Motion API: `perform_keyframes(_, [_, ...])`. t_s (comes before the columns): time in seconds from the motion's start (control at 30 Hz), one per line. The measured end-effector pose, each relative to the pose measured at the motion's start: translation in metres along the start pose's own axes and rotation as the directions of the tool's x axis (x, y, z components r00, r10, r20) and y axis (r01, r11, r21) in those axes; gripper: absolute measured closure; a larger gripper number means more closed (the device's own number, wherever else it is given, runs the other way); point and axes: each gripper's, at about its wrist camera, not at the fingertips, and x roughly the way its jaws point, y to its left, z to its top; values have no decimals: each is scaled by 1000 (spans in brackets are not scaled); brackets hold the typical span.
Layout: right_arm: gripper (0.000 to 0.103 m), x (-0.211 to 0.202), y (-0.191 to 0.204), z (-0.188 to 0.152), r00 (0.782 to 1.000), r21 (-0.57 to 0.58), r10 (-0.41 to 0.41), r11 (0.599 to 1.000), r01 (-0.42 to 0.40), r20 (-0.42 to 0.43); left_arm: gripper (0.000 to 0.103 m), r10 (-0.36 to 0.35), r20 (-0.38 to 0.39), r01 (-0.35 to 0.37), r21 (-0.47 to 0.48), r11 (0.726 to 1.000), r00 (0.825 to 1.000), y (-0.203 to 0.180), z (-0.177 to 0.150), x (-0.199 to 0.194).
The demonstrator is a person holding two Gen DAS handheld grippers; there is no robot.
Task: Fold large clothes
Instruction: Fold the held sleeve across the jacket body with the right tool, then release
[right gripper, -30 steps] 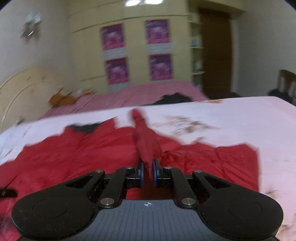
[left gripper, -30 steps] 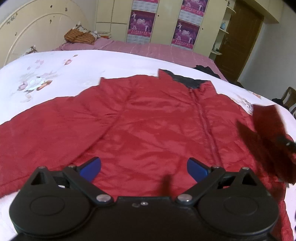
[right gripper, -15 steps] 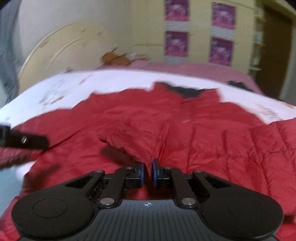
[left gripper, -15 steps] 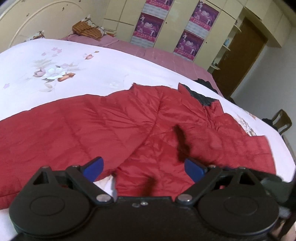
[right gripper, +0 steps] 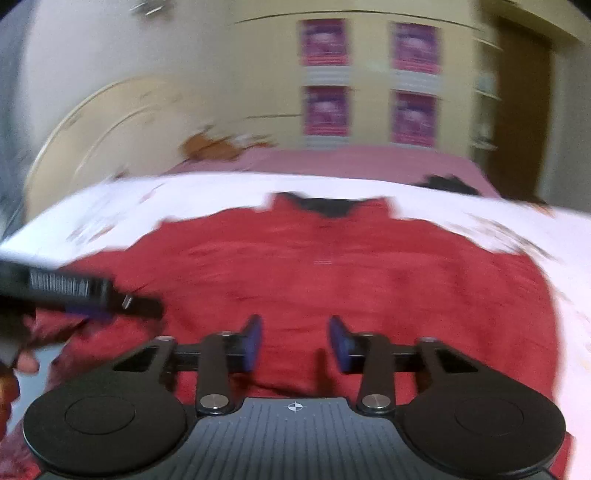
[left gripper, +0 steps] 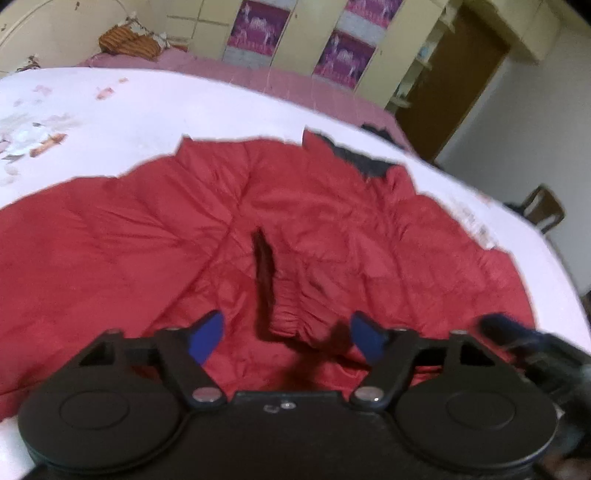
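A red puffer jacket with a dark collar lies spread, front up, on the white flowered bedspread. One sleeve is folded in over the body, and its ribbed cuff lies just ahead of my left gripper. That gripper's jaws are closing, and the blue pads stand clear of the cloth. My right gripper hovers over the jacket near its lower middle; its jaws are opening with nothing between them. The left gripper shows blurred at the left of the right wrist view.
A cream headboard stands at the left, with a pink sheet and a brown bundle behind the bedspread. Wardrobe doors with purple posters and a brown door lie beyond. A wooden chair stands at the right.
The right gripper carried the sleeve in over the jacket's body, let it go and parted its jaws. The left gripper's jaws narrowed while it moved over the cuff.
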Motion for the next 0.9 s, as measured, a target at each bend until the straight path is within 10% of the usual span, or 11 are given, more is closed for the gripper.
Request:
perform_keyframes(0.1, [75, -12, -43, 3, 996, 103, -84, 991, 83, 6, 85, 19, 7, -19, 58, 998, 1000, -9, 0, 12])
perform_keyframes(0.27, [86, -32, -98, -1, 982, 207, -191, 960, 186, 7, 86, 79, 190, -91, 51, 995, 979, -10, -2, -21])
perform_keyframes(0.63, [91, 0, -144, -28, 963, 183, -214, 952, 243, -163, 86, 149, 113, -154, 31, 988, 982, 0, -17, 3])
perform_keyframes(0.9, [91, -31, -153, -1, 982, 174, -185, 967, 186, -21, 77, 214, 220, -235, 70, 970, 952, -9, -5, -39])
